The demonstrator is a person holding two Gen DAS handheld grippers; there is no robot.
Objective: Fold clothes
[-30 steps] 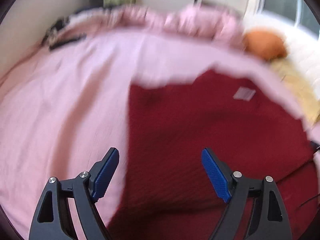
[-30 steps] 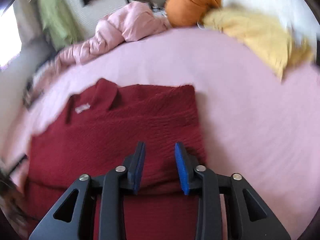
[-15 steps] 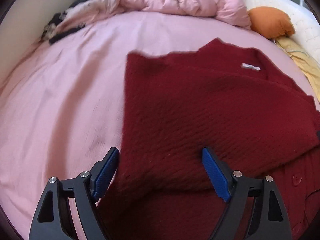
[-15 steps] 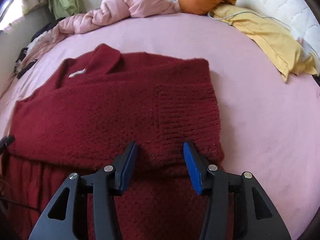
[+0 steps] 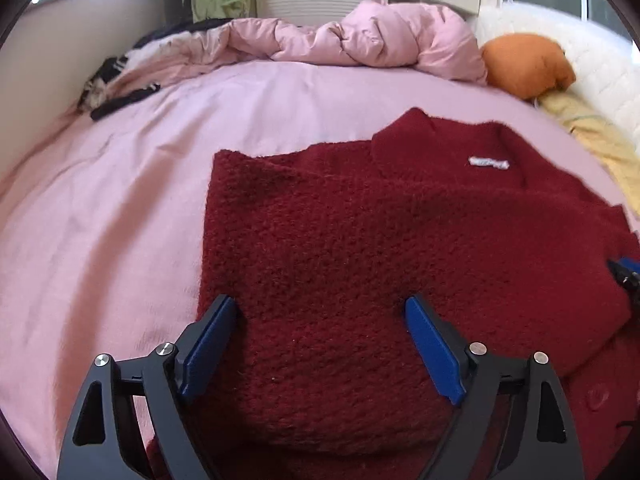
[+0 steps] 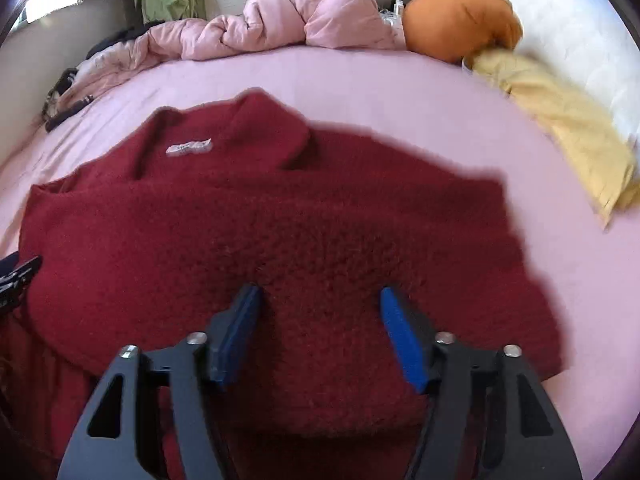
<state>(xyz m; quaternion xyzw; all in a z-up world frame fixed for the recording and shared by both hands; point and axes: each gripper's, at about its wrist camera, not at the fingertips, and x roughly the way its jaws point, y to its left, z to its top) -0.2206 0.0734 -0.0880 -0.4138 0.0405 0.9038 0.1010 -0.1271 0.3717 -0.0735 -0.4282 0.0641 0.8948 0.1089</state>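
We've got the red sweater (image 5: 360,248) lying doubled over on the pink bed (image 5: 120,200), label at 12 o'clock, both left tongs (image 5: 320,344) and right tongs (image 6: 320,332) wide open holding nothing, so we'd smooth that fold edge flat before anything else.

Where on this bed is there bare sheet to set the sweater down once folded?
Widest patch: pink sheet left of the red sweater, below the crumpled duvet. A narrower strip lies between sweater and yellow cloth. The headboard end is crowded: duvet, orange cushion.
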